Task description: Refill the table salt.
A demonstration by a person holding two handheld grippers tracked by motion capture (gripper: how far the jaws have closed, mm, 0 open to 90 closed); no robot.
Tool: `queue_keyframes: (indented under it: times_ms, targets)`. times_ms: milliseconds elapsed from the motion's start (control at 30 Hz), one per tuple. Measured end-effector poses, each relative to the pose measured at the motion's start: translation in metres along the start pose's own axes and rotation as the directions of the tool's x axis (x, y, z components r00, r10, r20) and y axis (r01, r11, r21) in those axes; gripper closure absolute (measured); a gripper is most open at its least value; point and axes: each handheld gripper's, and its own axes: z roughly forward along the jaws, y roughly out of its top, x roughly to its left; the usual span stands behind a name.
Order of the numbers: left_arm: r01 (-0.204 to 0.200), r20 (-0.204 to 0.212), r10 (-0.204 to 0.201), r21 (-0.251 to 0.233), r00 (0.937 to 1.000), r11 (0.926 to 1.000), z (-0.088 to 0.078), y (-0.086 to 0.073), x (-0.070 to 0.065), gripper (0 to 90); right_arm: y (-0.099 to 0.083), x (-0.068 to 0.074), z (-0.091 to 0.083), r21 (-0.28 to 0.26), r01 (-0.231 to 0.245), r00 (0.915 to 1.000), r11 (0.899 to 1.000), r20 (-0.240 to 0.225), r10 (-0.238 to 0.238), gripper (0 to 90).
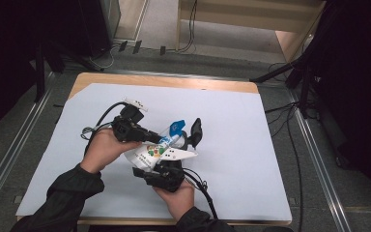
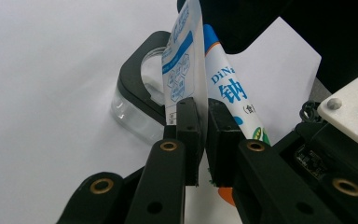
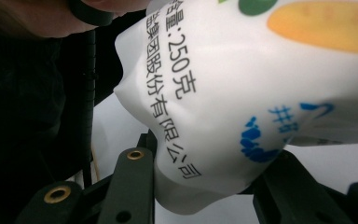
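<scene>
Both grippers are on the same white plastic pouch (image 1: 160,152), held up off the table at centre frame in the high view, just below middle. Left gripper (image 2: 204,140): jaws pinched nearly together on the thin flat top seam of the pouch, film sandwiched between the pads, so that's a clamp on a sheet edge. Right gripper (image 3: 205,186): jaws closed around the fat body of the pouch from below, film visibly bulging and dented between them. Handling call: soft, flexible film with loose fill, probably granular going by the print; it slumps and shifts weight when tilted, glossy so likely slippery. Not fragile, but a hard squeeze on the belly could pop a seam or push contents toward an opening. Best holds are what's in use: flat sealed edge for the pinch, lower body for support; avoid pulling the two grips apart hard, the seam grip could slide off. Behind the pouch in the left gripper view, upper middle, sits a clear jar (image 2: 140,107) with a black rim, mouth open, close to the pouch; looks like the pour target, can't tell contact. Room: pale table mat (image 1: 251,159) is bare to the right and far side of frame, plenty of swing space there. Watch the trailing cables (image 1: 200,186) near the bottom edge and the near table edge by the forearms.
</scene>
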Motion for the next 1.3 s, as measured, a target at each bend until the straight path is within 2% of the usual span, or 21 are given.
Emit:
queue_keyframes:
  times_ms: [233,433,667,800,1100,1300]
  targets:
    - [-0.014,-0.004,0.014,0.005,0.9999,0.9999,-0.0004,-0.0020,-0.0002,86.2,-0.0002,0.0020,-0.0014,0.000,-0.003,1.0000,1.000,-0.005,0.003,69.1]
    - [0.005,-0.018,-0.005,0.023,0.9998,0.9997,0.0007,-0.0006,-0.0016,90.0,-0.0001,0.0021,-0.0005,0.004,-0.004,1.0000,1.000,-0.009,0.004,68.0]
    - [0.030,-0.033,-0.028,0.041,0.9991,0.9987,0.0029,0.0007,-0.0048,90.0,0.0002,0.0049,0.0024,0.035,0.023,0.9996,0.999,0.015,-0.023,63.3]
    - [0.032,-0.038,-0.030,0.043,0.9988,0.9986,0.0041,0.0010,-0.0055,90.0,0.0008,0.0049,0.0039,0.055,0.036,0.9987,0.998,0.035,-0.038,64.0]
    - [0.031,-0.020,-0.031,0.033,0.9993,0.9990,0.0035,0.0001,-0.0033,90.0,0.0018,0.0030,0.0012,0.032,0.000,0.9999,0.999,0.014,-0.001,68.0]
    - [0.011,-0.011,-0.010,0.024,0.9999,0.9997,0.0027,-0.0005,-0.0024,88.8,0.0023,0.0019,-0.0005,0.018,-0.024,0.9997,1.000,-0.006,0.024,68.8]
